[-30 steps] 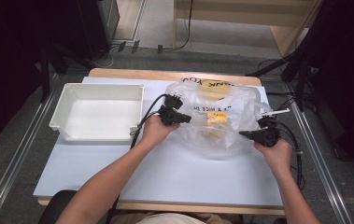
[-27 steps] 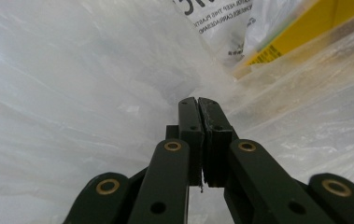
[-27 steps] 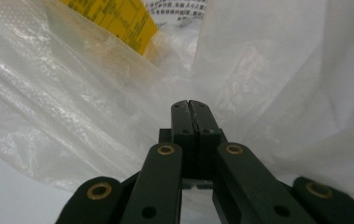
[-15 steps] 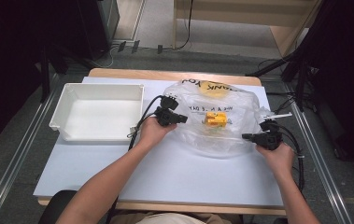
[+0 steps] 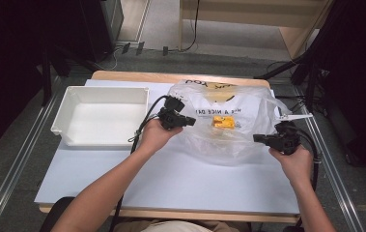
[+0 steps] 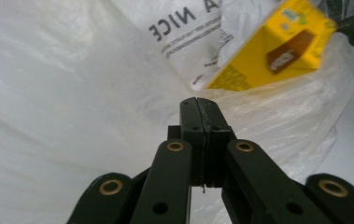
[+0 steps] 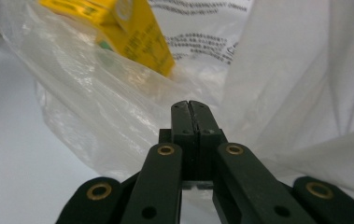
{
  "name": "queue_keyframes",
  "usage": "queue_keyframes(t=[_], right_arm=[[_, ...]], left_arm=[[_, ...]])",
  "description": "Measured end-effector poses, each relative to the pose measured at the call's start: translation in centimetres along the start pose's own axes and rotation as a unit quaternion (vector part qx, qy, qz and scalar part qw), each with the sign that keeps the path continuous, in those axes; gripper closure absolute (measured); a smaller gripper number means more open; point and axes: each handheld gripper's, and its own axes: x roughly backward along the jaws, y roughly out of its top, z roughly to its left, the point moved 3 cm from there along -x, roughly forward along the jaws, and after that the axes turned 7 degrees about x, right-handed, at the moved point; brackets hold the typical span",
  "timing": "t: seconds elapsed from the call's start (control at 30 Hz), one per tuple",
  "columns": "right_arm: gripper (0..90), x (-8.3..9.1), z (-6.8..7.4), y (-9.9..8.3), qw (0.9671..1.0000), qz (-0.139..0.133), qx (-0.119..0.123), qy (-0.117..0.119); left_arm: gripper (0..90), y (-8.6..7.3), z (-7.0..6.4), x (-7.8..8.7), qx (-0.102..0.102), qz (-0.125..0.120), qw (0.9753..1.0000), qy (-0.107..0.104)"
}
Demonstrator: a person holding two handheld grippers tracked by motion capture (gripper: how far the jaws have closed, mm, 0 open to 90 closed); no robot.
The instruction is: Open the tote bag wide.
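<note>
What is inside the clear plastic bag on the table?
A yellow carton lies inside the plastic bag, seen through the film. The printed, crumpled plastic hides its far side and whatever lies beneath or behind it.

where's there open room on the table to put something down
The near strip of the white table top, between the forearms and in front of the plastic bag, is bare. The white tray at the left is also empty inside. The middle right is crowded: the bag with its yellow box spreads between the left claw and right claw.
</note>
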Motion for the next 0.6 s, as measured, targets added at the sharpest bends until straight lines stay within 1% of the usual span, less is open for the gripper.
queue_keyframes(t=[0.03, 0.1, 0.17, 0.2, 0.23, 0.33, 0.4, 0.47, 0.6], right_arm=[[90.0, 0.4, 0.3, 0.3, 1.0, -0.004, 0.006, 0.001], [90.0, 1.0, 0.9, 0.9, 0.9999, -0.004, 0.01, 0.006], [90.0, 1.6, 1.6, 1.4, 0.9997, -0.002, 0.025, 0.0], [90.0, 1.8, 1.8, 1.6, 0.9996, -0.004, 0.028, -0.001], [90.0, 2.1, 2.2, 1.9, 0.9993, -0.007, 0.036, 0.001], [90.0, 2.7, 2.9, 2.6, 0.999, -0.012, 0.044, 0.003], [90.0, 2.8, 3.1, 3.2, 0.9987, -0.014, 0.049, 0.004], [90.0, 2.9, 3.2, 4.0, 0.9985, -0.014, 0.053, 0.002], [90.0, 2.9, 3.5, 6.2, 0.9978, -0.013, 0.065, 0.0]], left_arm=[[90.0, 0.1, -0.2, 0.3, -0.002, 0.001, 1.0, 0.0], [90.0, 0.4, -0.7, 1.0, -0.007, -0.002, 1.0, -0.002], [90.0, 0.6, -1.2, 1.8, -0.011, -0.006, 0.9999, -0.007], [90.0, 0.8, -1.4, 2.2, -0.016, -0.01, 0.9998, -0.008], [90.0, 0.9, -1.5, 2.4, -0.017, -0.01, 0.9998, -0.008], [90.0, 1.4, -1.8, 3.1, -0.022, -0.013, 0.9996, -0.009], [90.0, 1.9, -1.9, 3.4, -0.022, -0.014, 0.9996, -0.008], [90.0, 2.8, -2.0, 3.8, -0.019, -0.021, 0.9996, -0.009], [90.0, 4.4, -2.0, 4.3, -0.019, -0.021, 0.9996, -0.007]])
